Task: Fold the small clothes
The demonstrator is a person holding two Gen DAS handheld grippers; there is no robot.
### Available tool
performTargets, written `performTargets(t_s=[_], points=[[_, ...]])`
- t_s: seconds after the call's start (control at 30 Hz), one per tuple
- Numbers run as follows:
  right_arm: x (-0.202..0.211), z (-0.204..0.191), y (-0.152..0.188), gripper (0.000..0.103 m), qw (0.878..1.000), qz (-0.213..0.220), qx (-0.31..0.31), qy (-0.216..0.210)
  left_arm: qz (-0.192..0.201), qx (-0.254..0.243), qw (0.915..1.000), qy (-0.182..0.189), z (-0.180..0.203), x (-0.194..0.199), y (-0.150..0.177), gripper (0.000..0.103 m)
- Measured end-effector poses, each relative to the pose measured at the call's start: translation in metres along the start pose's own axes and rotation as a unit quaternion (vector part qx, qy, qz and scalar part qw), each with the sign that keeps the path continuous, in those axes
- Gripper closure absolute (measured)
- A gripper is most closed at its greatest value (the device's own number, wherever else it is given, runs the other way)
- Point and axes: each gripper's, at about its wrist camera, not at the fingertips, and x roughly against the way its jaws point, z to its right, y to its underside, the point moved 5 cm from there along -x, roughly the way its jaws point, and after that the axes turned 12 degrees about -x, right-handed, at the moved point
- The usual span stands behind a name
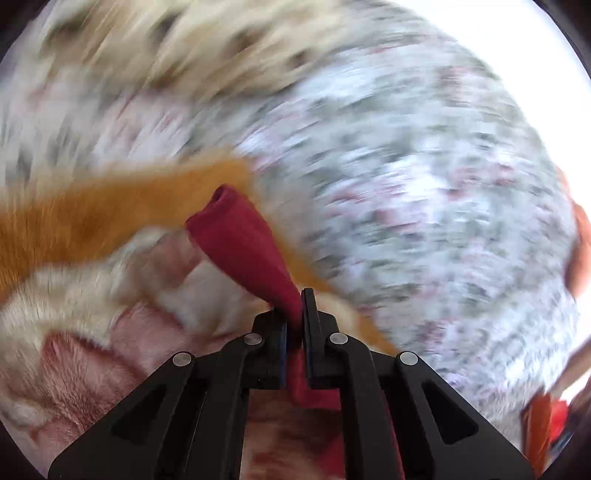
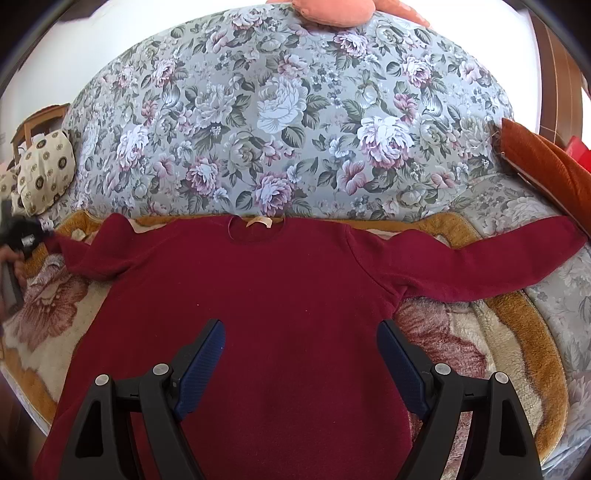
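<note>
A dark red long-sleeved sweater point(image 2: 266, 295) lies flat, neck away from me, on a fleece blanket point(image 2: 454, 343) on a sofa. My right gripper point(image 2: 301, 332) is open and empty, hovering over the sweater's lower body. My left gripper point(image 1: 294, 314) is shut on the cuff end of the sweater's left sleeve point(image 1: 243, 247); the cuff sticks out past the fingers. That view is blurred by motion. In the right wrist view the left gripper point(image 2: 22, 236) shows blurred at the far left, at the end of the left sleeve point(image 2: 85, 254). The right sleeve point(image 2: 498, 258) lies stretched out to the right.
The floral sofa back point(image 2: 288, 110) rises behind the sweater. A cream patterned cushion point(image 2: 44, 173) sits at the left, an orange cushion point(image 2: 546, 166) at the right, a pink cushion point(image 2: 332, 11) on top. The blanket's orange border point(image 1: 92, 218) runs along the sofa.
</note>
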Motion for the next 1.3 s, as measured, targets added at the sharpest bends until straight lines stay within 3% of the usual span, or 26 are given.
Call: performTargets(t_s=[0.07,0.17,0.27,0.37,0.57,0.63,0.8,0.97,1.07,1.1,1.23,1.3], points=[[0.0,0.0,0.0,0.021,1.0,0.001,0.0,-0.001,0.024,-0.059,0.9977,0.023,0.041,0.018,-0.017,0.098],[0.0,0.0,0.0,0.021,1.0,0.001,-0.001,-0.002,0.033,-0.155,0.9832,0.09,0.115,0.034,-0.024,0.098],[0.001,0.001,0.0,0.021,1.0,0.004,-0.005,-0.002,0.016,-0.235,0.9603,0.148,0.185,0.038,0.004,0.098],[0.003,0.004,0.0,0.021,1.0,0.008,-0.013,-0.004,-0.016,-0.273,0.9463,0.173,0.229,0.021,0.047,0.098],[0.007,0.008,0.0,0.021,1.0,0.02,-0.022,-0.003,-0.085,-0.298,0.9292,0.202,0.301,-0.022,0.14,0.098],[0.008,0.009,0.0,0.021,0.999,0.023,-0.024,-0.002,-0.112,-0.317,0.9165,0.217,0.334,-0.034,0.176,0.098],[0.012,0.013,-0.001,0.021,0.999,0.034,-0.033,0.003,-0.151,-0.372,0.8825,0.245,0.387,-0.044,0.231,0.098],[0.014,0.017,-0.002,0.021,0.998,0.038,-0.044,0.006,-0.179,-0.367,0.8776,0.251,0.395,-0.06,0.251,0.098],[0.014,0.017,-0.002,0.021,0.998,0.039,-0.044,0.008,-0.208,-0.369,0.8682,0.258,0.397,-0.069,0.263,0.097],[0.014,0.017,-0.002,0.021,0.998,0.039,-0.044,0.008,-0.22,-0.368,0.8655,0.259,0.396,-0.07,0.266,0.094],[0.015,0.017,-0.002,0.021,0.998,0.039,-0.042,0.009,-0.259,-0.349,0.85,0.297,0.391,-0.063,0.279,0.05],[0.015,0.017,-0.002,0.021,0.998,0.041,-0.043,0.01,-0.257,-0.35,0.8438,0.315,0.389,-0.049,0.277,0.047]])
